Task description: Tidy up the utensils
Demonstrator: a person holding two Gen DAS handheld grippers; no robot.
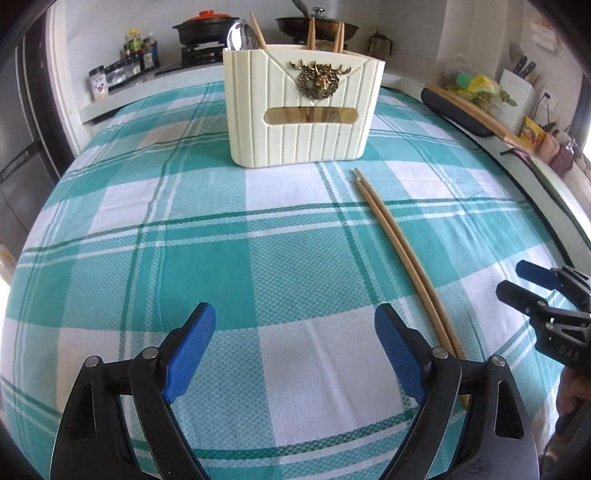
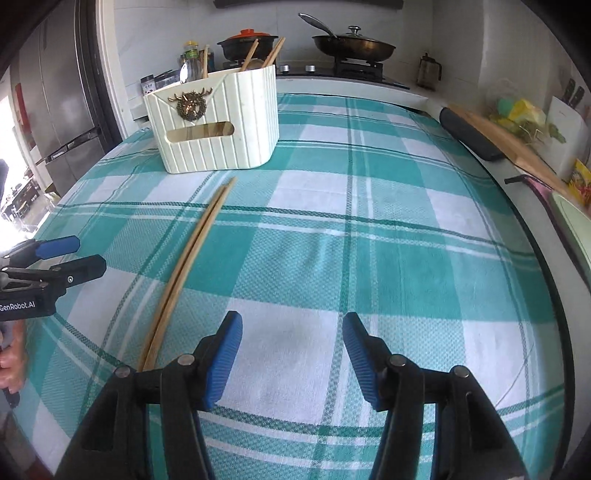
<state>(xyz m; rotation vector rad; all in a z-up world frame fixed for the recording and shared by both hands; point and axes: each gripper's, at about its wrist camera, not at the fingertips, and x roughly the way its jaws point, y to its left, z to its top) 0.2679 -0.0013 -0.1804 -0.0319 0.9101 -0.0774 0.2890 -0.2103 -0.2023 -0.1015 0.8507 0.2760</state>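
Wooden chopsticks (image 1: 399, 251) lie between left tongs (image 1: 295, 354) and right tongs (image 2: 291, 358), both spread wide, empty.

The near ends of the two long pale wooden chopsticks (image 1: 402, 254) are disappearing behind the black finger arm of the left gripper (image 1: 295, 354); in the right wrist view they (image 2: 184, 258) are slipping behind the right gripper (image 2: 291, 358). The ribbed cream plastic utensil holder (image 1: 303, 107) is hiding the lower parts of the steel spoon (image 1: 242, 35) and the wooden sticks standing inside. The holder's inner compartments are staying out of sight.
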